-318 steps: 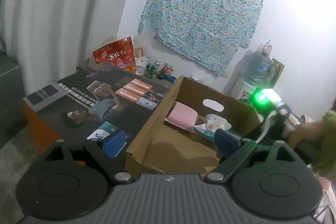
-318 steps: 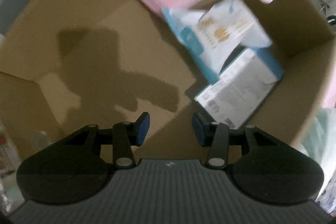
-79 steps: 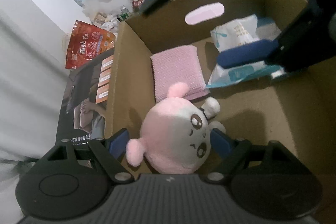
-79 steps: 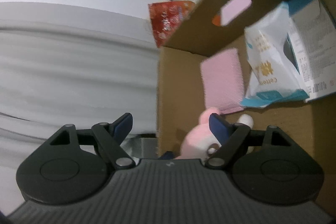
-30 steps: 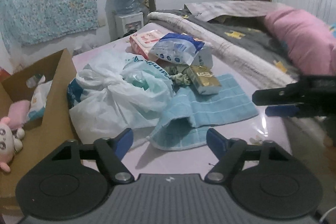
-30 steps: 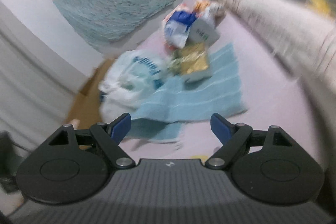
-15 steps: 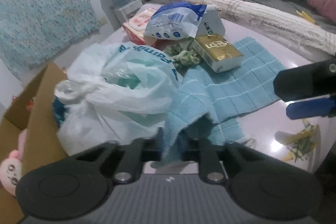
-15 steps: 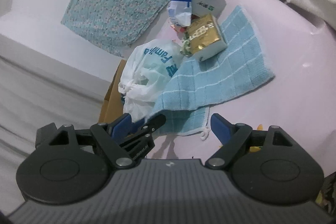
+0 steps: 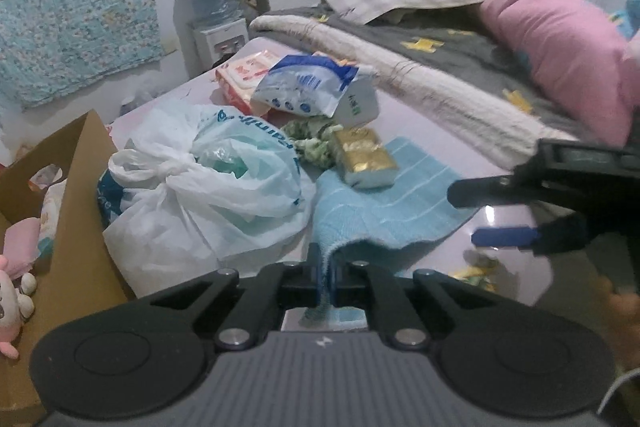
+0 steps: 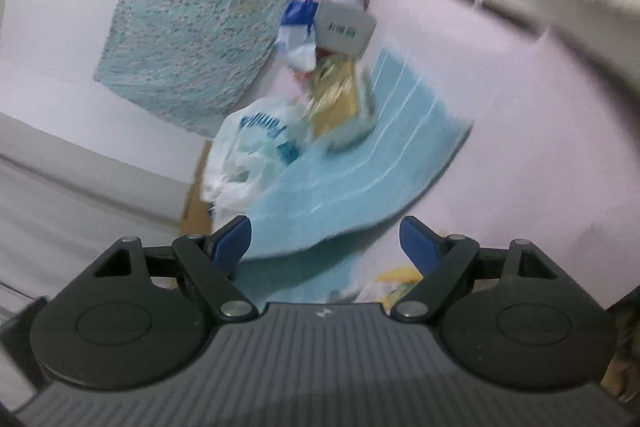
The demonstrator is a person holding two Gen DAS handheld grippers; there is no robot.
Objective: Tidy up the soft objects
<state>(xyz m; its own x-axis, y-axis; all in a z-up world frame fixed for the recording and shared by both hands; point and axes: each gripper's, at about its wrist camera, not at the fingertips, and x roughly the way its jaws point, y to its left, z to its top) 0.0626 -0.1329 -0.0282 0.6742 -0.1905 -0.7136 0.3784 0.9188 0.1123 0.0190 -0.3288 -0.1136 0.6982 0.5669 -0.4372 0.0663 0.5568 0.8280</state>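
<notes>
A light blue towel (image 9: 384, 203) lies spread on the pale pink surface with a gold pack (image 9: 364, 163) resting on it. My left gripper (image 9: 326, 275) is shut on the towel's near edge, which rises into the jaws as a pinched fold. In the left wrist view my right gripper (image 9: 492, 215) comes in from the right, open, just off the towel's right corner. The right wrist view is blurred. There the right gripper (image 10: 326, 241) stands wide open, and the towel (image 10: 352, 179) reaches in between its fingers without the pads pressing on it.
A tied white plastic bag (image 9: 208, 187) sits left of the towel against a cardboard box (image 9: 72, 227) holding a pink plush toy (image 9: 8, 311). Behind lie a blue-white pouch (image 9: 308, 87), a wipes pack (image 9: 244, 75), a rolled blanket (image 9: 400, 75) and a pink pillow (image 9: 560, 47).
My left gripper has shut on the towel's near edge and pulled back with it, lifting a fold. My right gripper has rolled and sunk toward the towel's right corner.
</notes>
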